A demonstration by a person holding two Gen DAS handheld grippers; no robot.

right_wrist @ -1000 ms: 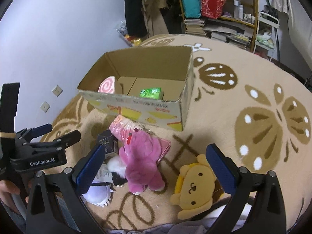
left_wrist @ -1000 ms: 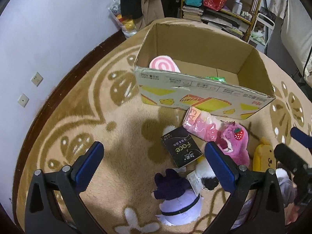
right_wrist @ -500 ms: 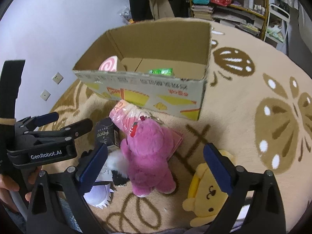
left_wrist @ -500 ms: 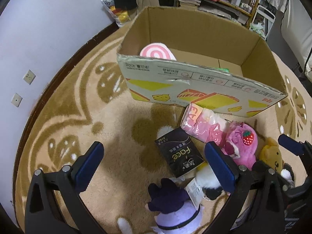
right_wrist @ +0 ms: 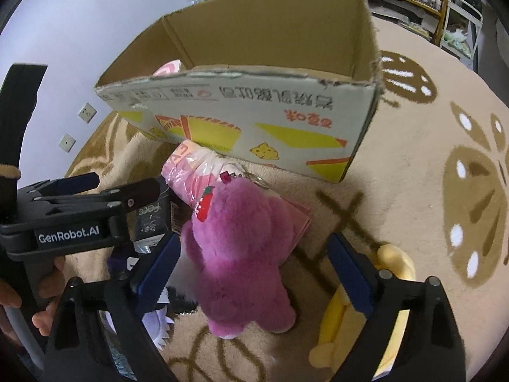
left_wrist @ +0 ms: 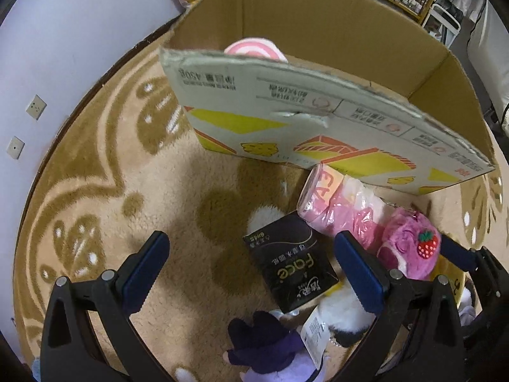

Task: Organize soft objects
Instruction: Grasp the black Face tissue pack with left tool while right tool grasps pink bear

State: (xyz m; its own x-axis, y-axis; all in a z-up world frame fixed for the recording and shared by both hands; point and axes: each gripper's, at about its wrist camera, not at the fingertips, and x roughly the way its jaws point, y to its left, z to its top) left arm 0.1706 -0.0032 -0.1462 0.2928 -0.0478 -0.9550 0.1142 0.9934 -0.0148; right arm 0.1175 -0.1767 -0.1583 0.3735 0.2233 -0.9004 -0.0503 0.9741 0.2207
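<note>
A shaggy beige rug with brown leaf patterns covers the floor beside a pale wall carrying two sockets, with cluttered shelves at the back of the room. At the far middle of the rug stands an open cardboard box, and a pink-and-white swirl cushion peeks over its near wall at the left end. The left gripper hangs with its blue-padded fingers spread wide and nothing between them, above a black tissue pack lying flat on the rug. Just below that pack a purple-haired doll lies at the near edge. Touching the box's front wall is a pink plastic-wrapped bundle, and a magenta plush bear with a strawberry on its ear rests against it. The right gripper is also wide open, straddling the bear without gripping it. A yellow plush dog lies beneath its right finger.
</note>
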